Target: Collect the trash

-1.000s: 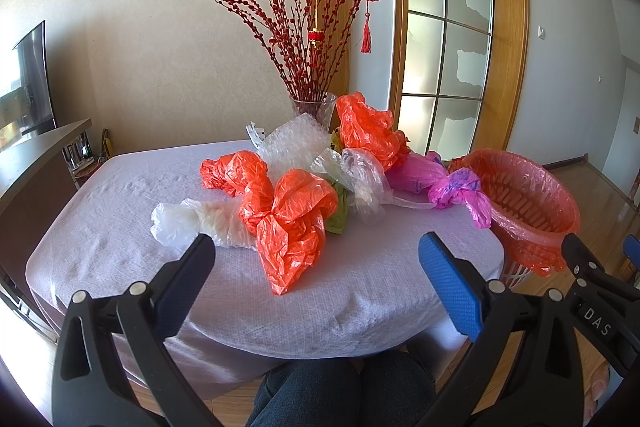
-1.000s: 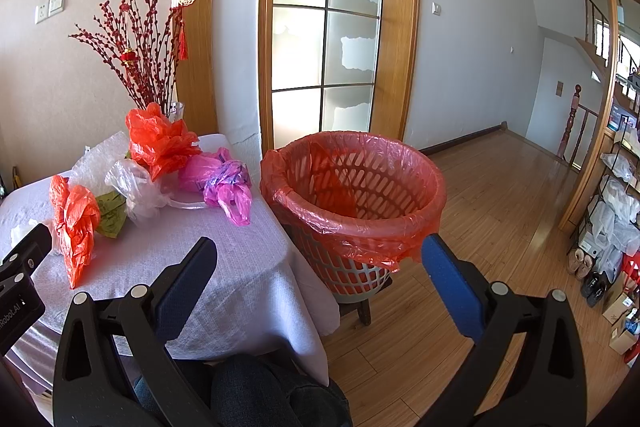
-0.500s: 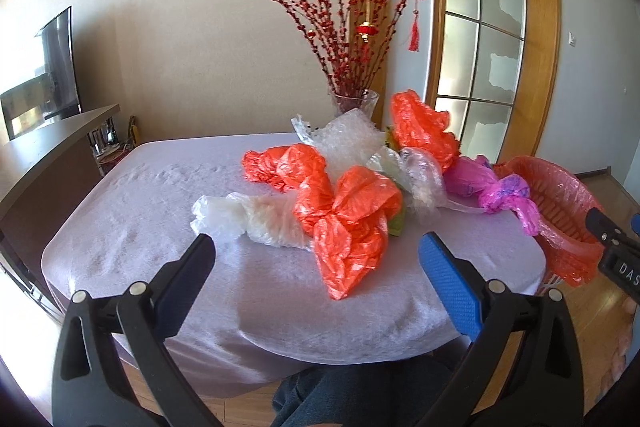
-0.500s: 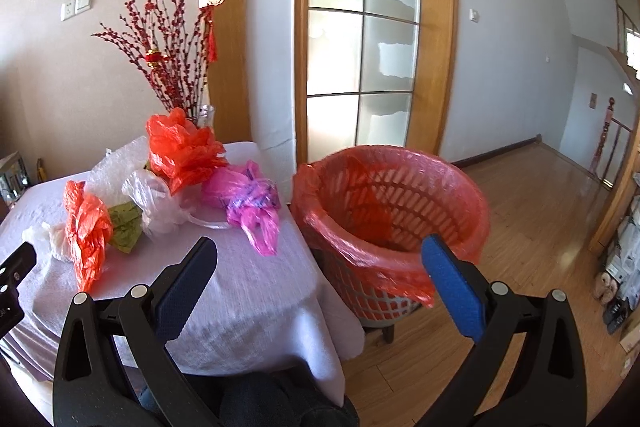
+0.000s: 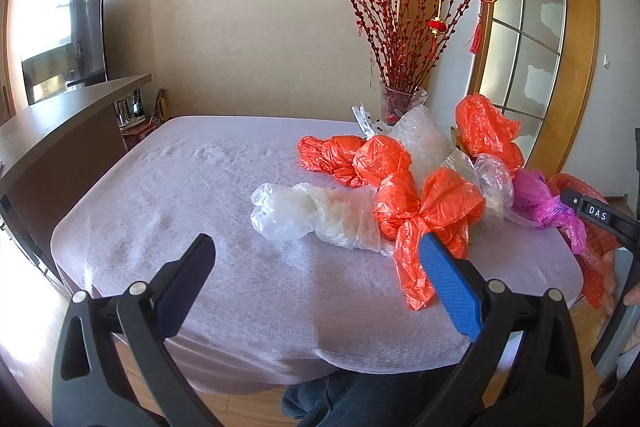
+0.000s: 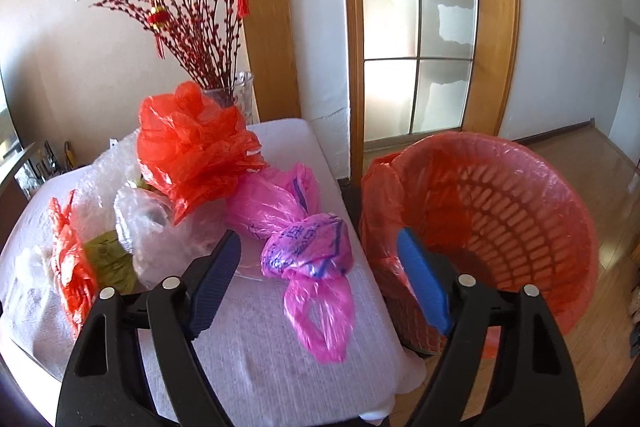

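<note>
Crumpled plastic bags lie across the right half of a table under a lilac cloth (image 5: 192, 187). There is a white bag (image 5: 288, 211), an orange bag (image 5: 432, 207) and a second orange bag (image 5: 352, 159). My left gripper (image 5: 316, 255) hangs open above the table's near edge, short of the white bag, with nothing in it. In the right wrist view a knotted pink bag (image 6: 308, 247) lies between the fingers of my right gripper (image 6: 318, 247). Its jaws are closing and the pads stand clear of the bag. A red-lined basket (image 6: 520, 195) stands beside the table's right edge.
A glass vase (image 6: 240, 95) of red branches stands at the table's far edge, behind a tall orange bag (image 6: 192, 139) and bubble wrap (image 5: 420, 139). A dark counter (image 5: 60, 123) runs along the left. A person's dark trousers (image 5: 360, 399) show below. Wooden floor (image 6: 608, 207) lies beyond the basket.
Both views have swung left and nearer to the table. The right gripper's jaws have narrowed, and the pink bag now sits between its fingers. The left gripper's jaws stay wide.
</note>
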Demonstrator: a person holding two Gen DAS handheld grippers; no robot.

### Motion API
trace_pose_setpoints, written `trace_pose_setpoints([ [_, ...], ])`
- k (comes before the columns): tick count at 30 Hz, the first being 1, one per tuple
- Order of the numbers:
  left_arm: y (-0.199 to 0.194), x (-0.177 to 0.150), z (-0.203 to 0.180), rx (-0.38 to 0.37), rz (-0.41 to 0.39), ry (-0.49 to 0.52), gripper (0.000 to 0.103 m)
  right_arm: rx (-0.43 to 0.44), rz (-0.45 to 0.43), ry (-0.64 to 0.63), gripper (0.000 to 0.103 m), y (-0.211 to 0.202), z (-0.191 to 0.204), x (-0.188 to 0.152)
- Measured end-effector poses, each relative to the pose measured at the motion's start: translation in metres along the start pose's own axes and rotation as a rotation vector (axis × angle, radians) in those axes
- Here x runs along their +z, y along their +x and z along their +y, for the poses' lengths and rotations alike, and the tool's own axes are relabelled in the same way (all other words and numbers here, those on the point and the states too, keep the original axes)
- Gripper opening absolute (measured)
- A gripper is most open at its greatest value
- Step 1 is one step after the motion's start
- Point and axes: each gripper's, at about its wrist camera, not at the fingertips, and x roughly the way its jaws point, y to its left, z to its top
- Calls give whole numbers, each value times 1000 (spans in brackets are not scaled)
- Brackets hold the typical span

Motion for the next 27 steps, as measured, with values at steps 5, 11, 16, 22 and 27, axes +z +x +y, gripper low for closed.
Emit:
trace_pose_setpoints([
  [5, 9, -2, -1, -9, 14, 0, 98, 36, 81, -5, 48, 23, 3, -5],
  [11, 25, 2, -12, -96, 59, -11, 86, 62, 59, -36, 36, 16, 8, -11],
  [16, 38, 10, -36, -151, 75, 9, 84, 68, 51, -30, 35, 5, 3, -16],
  [22, 55, 22, -73, -161, 68, 82, 84, 68, 60, -15, 35, -8, -5, -26],
  [27, 72, 32, -93, -117, 83, 117, 84, 53, 66, 12, 35, -16, -15, -30],
])
